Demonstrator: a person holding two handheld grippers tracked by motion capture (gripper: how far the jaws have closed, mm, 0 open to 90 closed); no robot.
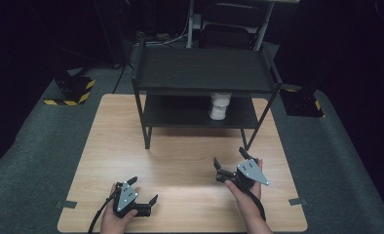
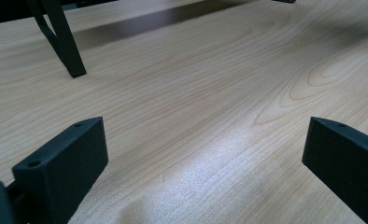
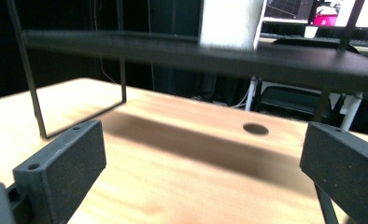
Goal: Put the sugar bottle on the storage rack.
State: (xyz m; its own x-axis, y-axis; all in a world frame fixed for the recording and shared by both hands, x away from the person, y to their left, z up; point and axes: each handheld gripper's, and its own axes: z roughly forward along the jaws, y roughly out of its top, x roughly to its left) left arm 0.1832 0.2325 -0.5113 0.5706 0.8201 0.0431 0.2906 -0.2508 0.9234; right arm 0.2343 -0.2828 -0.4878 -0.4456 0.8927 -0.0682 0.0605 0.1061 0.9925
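Note:
A black two-tier metal shelf [image 1: 202, 73] stands at the back of the wooden table [image 1: 180, 161]. On its lower tier sits a white cylindrical container [image 1: 219, 105], whose pale body [image 3: 229, 23] rises above the tier's edge in the right gripper view. My left gripper [image 1: 144, 191] rests near the table's front left, open, with bare wood between its jaws [image 2: 205, 154]. Further right, my right gripper [image 1: 229, 157] is held just in front of the shelf's right front leg, open and pointing under the lower tier [image 3: 196, 53].
A shelf leg [image 2: 65, 42] stands ahead of the left gripper. A round hole [image 3: 255, 129] is in the tabletop under the shelf. Yellow-black striped blocks [image 1: 73, 90] sit on the grey floor beside the table. Tape marks [image 1: 66, 204] lie at the front corners.

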